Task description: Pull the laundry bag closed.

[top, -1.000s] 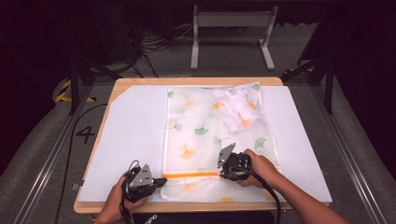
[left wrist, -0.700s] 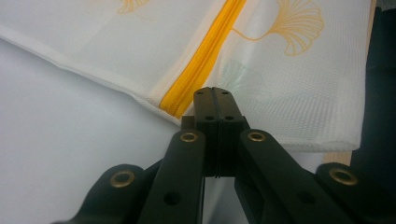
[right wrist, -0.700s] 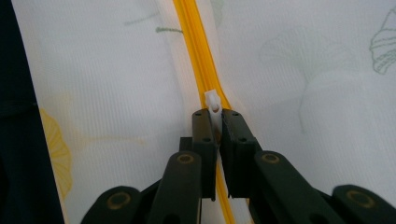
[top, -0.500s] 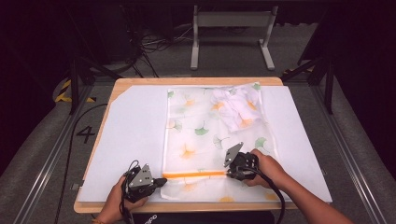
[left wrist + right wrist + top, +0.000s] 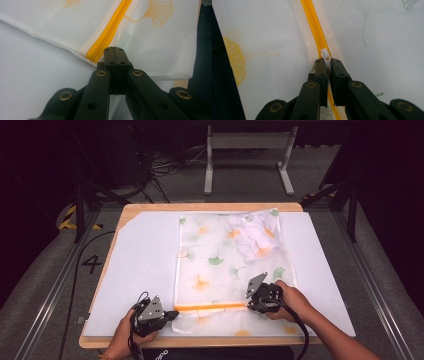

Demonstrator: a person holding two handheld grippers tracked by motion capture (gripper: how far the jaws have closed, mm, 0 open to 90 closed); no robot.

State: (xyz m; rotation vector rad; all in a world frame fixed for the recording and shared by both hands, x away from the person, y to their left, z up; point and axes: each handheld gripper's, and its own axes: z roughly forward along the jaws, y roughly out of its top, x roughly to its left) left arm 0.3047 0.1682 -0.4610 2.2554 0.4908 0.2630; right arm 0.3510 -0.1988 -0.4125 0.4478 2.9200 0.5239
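Note:
A white mesh bag [image 5: 210, 265] printed with ginkgo leaves lies flat on the table, and an orange zipper [image 5: 210, 307] runs across its near end. My left gripper [image 5: 172, 314] is shut on the bag's fabric [image 5: 160, 50] just beside the zipper's left end [image 5: 110, 32]. My right gripper [image 5: 248, 305] is at the zipper's right part, shut on the white zipper pull [image 5: 325, 53], with the orange teeth [image 5: 312, 22] stretching away ahead of it. A crumpled white cloth [image 5: 250, 237] shows inside the bag at its far right.
A white mat [image 5: 145, 265] covers the wooden table [image 5: 210, 206], with bare mat on both sides of the bag. A metal stand [image 5: 247, 160] and cables sit on the floor beyond the far edge. The person's hands come in from the near edge.
My right gripper has slid to the right along the zipper with the pull in it, so the orange line between the grippers is longer. The left gripper has stayed put.

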